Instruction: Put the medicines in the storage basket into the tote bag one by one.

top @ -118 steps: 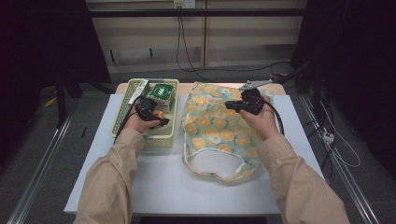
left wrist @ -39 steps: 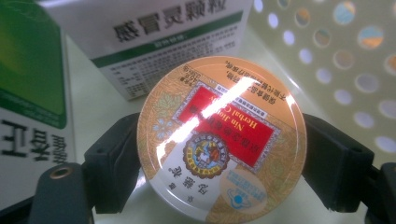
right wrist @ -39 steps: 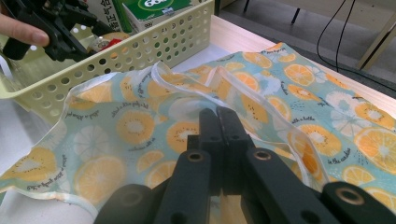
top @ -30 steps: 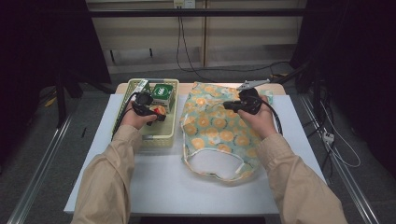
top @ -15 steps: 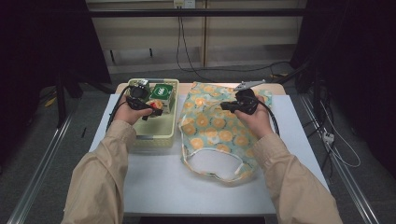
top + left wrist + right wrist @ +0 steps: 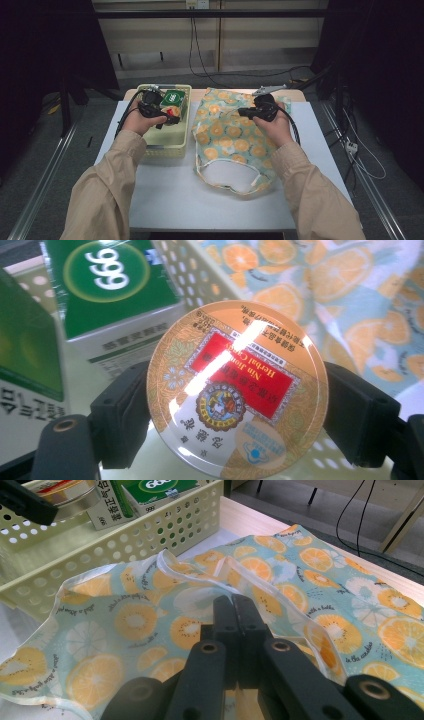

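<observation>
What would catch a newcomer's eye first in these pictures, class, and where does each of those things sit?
First, the round orange-and-red herbal candy tin, clamped between the black jaws of the left gripper above the pale yellow perforated plastic basket, which holds green-and-white cartons. Next, the light blue fabric bag printed with orange slices, spread flat on the white table beside the basket, its far edge pinched by the shut right gripper.

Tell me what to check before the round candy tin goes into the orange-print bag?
1. Round herbal candy tin clamped between the left gripper jaws: ok.
2. Tin lifted above the yellow basket floor: ok.
3. Right gripper shut on the orange-print bag rim: ok.
4. Bag mouth held open wide enough: cannot tell.
5. Green boxes left behind in the basket: ok.
</observation>
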Tool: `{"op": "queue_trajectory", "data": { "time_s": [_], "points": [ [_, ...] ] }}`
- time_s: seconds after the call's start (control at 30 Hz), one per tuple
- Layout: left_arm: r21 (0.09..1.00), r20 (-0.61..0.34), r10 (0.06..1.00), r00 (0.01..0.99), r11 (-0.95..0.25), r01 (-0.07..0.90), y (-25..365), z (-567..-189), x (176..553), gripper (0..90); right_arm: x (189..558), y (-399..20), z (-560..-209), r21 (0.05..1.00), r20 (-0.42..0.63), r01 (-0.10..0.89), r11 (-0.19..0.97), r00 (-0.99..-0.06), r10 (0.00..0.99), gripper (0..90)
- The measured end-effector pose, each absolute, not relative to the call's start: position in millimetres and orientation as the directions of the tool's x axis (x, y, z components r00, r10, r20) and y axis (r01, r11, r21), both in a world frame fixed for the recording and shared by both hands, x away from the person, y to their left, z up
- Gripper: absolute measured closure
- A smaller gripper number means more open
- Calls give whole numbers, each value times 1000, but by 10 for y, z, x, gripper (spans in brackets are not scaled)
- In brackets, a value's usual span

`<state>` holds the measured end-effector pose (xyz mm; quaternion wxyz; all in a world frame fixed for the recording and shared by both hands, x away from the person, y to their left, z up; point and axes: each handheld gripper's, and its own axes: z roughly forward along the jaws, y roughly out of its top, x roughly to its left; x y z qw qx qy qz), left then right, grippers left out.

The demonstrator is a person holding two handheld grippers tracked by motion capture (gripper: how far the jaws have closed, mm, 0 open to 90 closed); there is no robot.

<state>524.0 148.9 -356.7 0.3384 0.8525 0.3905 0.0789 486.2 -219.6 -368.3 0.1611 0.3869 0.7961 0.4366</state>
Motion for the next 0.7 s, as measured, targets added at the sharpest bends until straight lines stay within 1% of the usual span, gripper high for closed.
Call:
{"op": "queue_trajectory", "data": {
  "time_s": [0.1,0.13,0.17,0.2,0.33,0.6,0.7],
  "points": [
    [650,-134,704,698,-469,598,1415,-3537,5200,204,4865,-2206,-3678,822,85,476,313,-646,759,900],
    [657,-114,709,696,-472,588,1357,-3521,5171,204,4865,-2206,-3679,822,85,476,313,-645,759,900],
    [657,-114,709,696,-472,588,1357,-3521,5171,204,4865,-2203,-3681,821,85,477,315,-646,759,900],
    [653,-142,675,724,-486,581,1321,-3505,5161,204,4865,-2200,-3683,820,83,477,316,-647,758,900],
    [658,-168,647,744,-488,573,1232,-3479,5114,204,4863,-2186,-3683,820,81,475,319,-648,757,900],
    [683,-181,604,776,-491,541,1080,-3430,5009,204,4880,-2205,-3711,820,92,482,308,-642,761,900],
    [691,-195,573,796,-496,526,990,-3394,4946,204,4886,-2195,-3716,818,89,482,314,-644,760,900]
  ]
}}
